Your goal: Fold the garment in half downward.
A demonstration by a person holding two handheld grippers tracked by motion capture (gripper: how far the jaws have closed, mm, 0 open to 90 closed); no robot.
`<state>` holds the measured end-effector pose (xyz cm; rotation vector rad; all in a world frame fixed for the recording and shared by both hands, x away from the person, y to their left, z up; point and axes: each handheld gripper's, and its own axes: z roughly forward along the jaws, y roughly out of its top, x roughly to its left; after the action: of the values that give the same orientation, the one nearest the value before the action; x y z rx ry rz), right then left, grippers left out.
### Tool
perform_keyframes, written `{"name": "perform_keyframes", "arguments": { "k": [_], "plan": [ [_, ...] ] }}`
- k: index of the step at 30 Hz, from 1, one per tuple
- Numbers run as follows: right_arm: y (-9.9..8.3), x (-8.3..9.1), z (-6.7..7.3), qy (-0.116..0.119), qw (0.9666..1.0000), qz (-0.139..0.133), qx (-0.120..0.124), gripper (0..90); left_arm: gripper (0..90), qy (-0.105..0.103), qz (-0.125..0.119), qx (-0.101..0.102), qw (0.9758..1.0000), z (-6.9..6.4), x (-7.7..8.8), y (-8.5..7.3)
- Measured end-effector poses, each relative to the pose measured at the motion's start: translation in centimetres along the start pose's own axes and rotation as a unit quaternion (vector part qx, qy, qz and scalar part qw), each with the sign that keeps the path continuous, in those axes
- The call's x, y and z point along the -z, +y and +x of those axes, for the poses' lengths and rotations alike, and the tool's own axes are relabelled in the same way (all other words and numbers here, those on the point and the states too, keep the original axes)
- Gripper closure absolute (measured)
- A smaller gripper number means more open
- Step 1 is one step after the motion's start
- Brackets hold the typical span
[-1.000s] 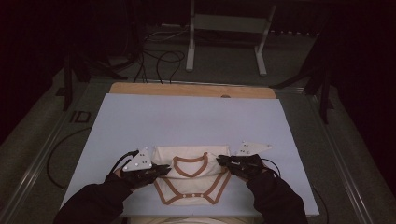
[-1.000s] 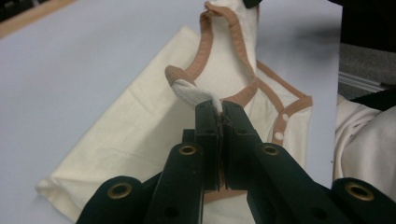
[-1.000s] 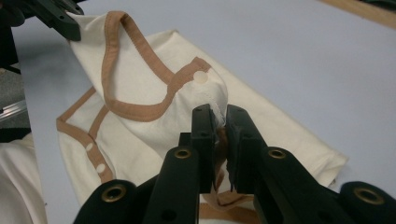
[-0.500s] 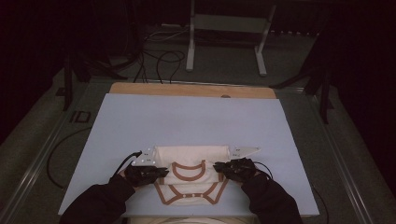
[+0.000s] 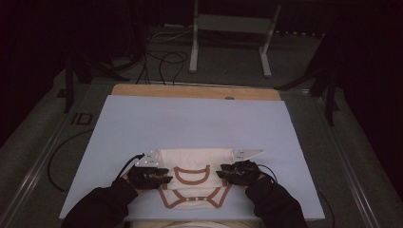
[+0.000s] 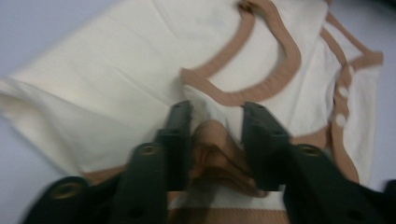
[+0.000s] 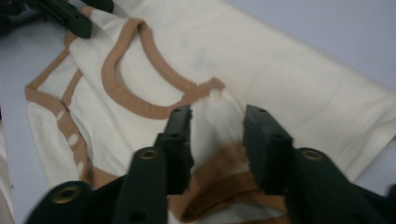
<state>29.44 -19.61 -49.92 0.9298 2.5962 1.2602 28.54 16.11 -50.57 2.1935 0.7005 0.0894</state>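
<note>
- High view: a cream garment [image 5: 192,164] with brown trim lies folded on the near part of the pale blue table [image 5: 190,123], close to the person's edge. The left gripper [image 5: 159,175] sits at the garment's left side beside the brown neckline, and the right gripper [image 5: 227,172] sits at its right side. Dark sleeves come in from the bottom. Beyond the table's far wooden edge stands a white frame [image 5: 228,33] on the floor among cables.
- Left gripper view: the black jaws stand apart, having just been opening. A bunched fold of brown trim [image 6: 217,149] and cream cloth lies between them, with a gap at each pad, so the cloth is released. The neckline loop [image 6: 261,70] lies just ahead.
- Right gripper view: these jaws have also just been opening. A raised fold of cream cloth [image 7: 219,121] with brown trim below it sits between them, not pinched. The neckline curves off to the left, and the other gripper shows at the top left corner.
</note>
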Motion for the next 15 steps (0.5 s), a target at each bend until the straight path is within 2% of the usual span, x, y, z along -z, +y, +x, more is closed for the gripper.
{"name": "perform_keyframes", "arguments": {
  "k": [3, 5, 7, 8, 9, 10, 15],
  "plan": [
    [0.7, 0.3, -0.3, 0.008, 0.9999, -0.009, 0.003, 48.7, 51.7, -0.007, -0.008, 0.002, 0.9999, 0.3, 0.4, 0.6],
    [1.1, 0.2, -0.5, 0.005, 0.9999, -0.010, 0.008, 39.7, 50.8, -0.008, -0.010, 0.005, 0.9999, 0.4, 0.5, 1.0],
    [1.5, 0.1, -0.7, 0.000, 0.9999, -0.011, 0.002, 35.9, 50.9, -0.010, -0.002, 0.006, 0.9999, 0.5, 0.3, 1.3],
    [1.5, 0.1, -0.7, 0.000, 0.9999, -0.011, 0.002, 35.9, 51.1, -0.010, -0.002, 0.006, 0.9999, 0.5, 0.3, 1.3],
    [1.6, 0.0, -0.9, 0.000, 0.9999, -0.012, 0.000, 35.8, 51.1, -0.010, 0.009, 0.001, 0.9999, 0.7, -0.2, 1.6],
    [1.9, -0.3, -1.3, 0.003, 1.0000, -0.009, -0.003, 40.9, 54.3, -0.011, 0.013, 0.002, 0.9998, 0.8, -0.4, 1.7],
    [2.0, -1.7, -1.9, 0.028, 0.9995, 0.010, -0.007, 53.1, 63.8, -0.015, 0.032, 0.006, 0.9994, 1.1, -1.7, 2.2]
  ]
}}
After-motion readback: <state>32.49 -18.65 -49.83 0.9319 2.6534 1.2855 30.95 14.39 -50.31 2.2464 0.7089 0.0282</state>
